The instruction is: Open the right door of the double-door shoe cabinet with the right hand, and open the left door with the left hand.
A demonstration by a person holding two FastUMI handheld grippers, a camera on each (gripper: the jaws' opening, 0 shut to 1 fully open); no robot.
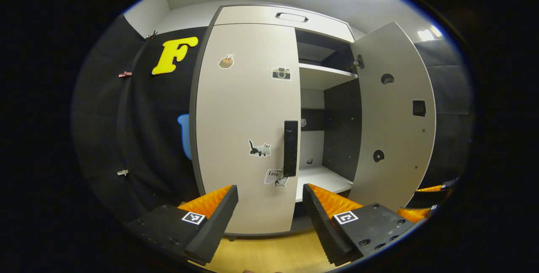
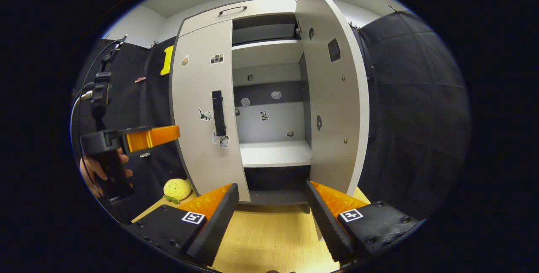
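1. Left gripper view: the left gripper (image 1: 269,205) hangs with jaws wide, gripping nothing, near the handle (image 1: 290,148).
2. Beyond, the left door (image 1: 246,117) is shut, still to open.
3. Farther right, the right door (image 1: 393,113) stands open; the right gripper (image 2: 271,205) is wide, empty.

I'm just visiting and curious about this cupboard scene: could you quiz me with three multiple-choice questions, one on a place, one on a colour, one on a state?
1. Where does the soft toy lie?
A. on the cabinet's shelf
B. on the floor left of the cabinet
C. on top of the cabinet

2. What colour is it?
A. yellow
B. blue
C. red

3. How do the doors stand?
A. both shut
B. both open
C. right door open, left door shut

Answers: B, it sits on the floor beside the left door; A, plainly yellow; C, the shelves show behind the right door alone.
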